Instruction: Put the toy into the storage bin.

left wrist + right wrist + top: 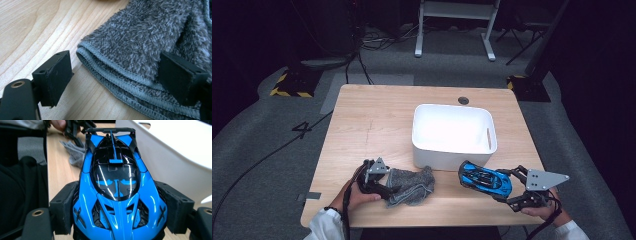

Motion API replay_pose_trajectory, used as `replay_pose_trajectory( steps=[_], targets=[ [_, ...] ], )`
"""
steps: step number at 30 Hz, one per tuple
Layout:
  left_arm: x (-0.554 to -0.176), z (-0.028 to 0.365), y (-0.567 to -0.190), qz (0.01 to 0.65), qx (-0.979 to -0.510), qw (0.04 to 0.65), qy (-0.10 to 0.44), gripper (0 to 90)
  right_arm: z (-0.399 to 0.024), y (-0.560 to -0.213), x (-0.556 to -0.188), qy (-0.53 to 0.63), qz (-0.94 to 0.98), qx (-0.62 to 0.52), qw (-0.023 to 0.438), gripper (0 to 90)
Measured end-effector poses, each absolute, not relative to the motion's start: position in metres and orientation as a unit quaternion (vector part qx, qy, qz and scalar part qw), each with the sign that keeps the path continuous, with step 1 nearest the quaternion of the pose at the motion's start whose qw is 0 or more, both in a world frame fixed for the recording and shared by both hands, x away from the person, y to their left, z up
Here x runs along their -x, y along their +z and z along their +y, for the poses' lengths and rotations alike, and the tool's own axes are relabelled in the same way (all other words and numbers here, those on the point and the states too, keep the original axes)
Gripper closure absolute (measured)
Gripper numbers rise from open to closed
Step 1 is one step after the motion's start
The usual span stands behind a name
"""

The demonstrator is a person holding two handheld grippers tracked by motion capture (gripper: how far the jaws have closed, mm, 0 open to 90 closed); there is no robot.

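The right tool (507, 186) is sitting near the front right corner of the surface (372, 120), and its jaws are closing on the flanks of a blue and black toy car (484, 179), one pad pressing each side near the car's nose, as the right gripper view makes plain (117, 195). The car is lying just in front of the white bin (454, 131), close beside the bin's front wall but with a sliver of surface between them, its tail wing pointing toward the left side of the surface. The bin is standing a little right of the middle of the surface, toward its far edge. The left tool (379, 184) is resting near the front edge, left of centre, with its jaws standing wide apart. In the left gripper view a folded grey cloth (140, 47) is lying on the wood, its stitched hem running between the two pads; one pad is overlapping the cloth's plush top while the other is standing clear over bare wood, so nothing is being gripped there. In the high view the grey cloth (414, 185) is lying bunched just in front of the bin's near left corner, and the left hand (357, 196) is wrapping the tool's body.
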State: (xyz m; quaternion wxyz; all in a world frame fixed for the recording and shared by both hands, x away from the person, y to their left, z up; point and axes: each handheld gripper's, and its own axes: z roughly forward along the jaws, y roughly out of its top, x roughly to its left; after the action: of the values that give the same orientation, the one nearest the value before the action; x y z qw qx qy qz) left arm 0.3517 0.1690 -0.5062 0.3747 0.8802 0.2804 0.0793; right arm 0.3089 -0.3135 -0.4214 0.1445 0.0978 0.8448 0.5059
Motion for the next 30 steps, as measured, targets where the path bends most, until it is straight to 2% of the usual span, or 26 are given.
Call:
replay_pose_trajectory(
  steps=[14,25,30],
  targets=[
    [-0.352,0.169,-0.506,0.281,-0.88,0.375,0.079,14.5,-0.311,-0.387,-0.31,0.529,0.828,-0.079,0.169,25.3],
    [-0.352,0.169,-0.506,0.28,-0.88,0.375,0.079,14.5,-0.306,-0.359,-0.335,0.528,0.824,-0.079,0.189,25.3],
    [-0.352,0.169,-0.506,0.28,-0.88,0.375,0.079,14.5,-0.301,-0.352,-0.351,0.532,0.823,-0.082,0.185,25.3]
  ],
)
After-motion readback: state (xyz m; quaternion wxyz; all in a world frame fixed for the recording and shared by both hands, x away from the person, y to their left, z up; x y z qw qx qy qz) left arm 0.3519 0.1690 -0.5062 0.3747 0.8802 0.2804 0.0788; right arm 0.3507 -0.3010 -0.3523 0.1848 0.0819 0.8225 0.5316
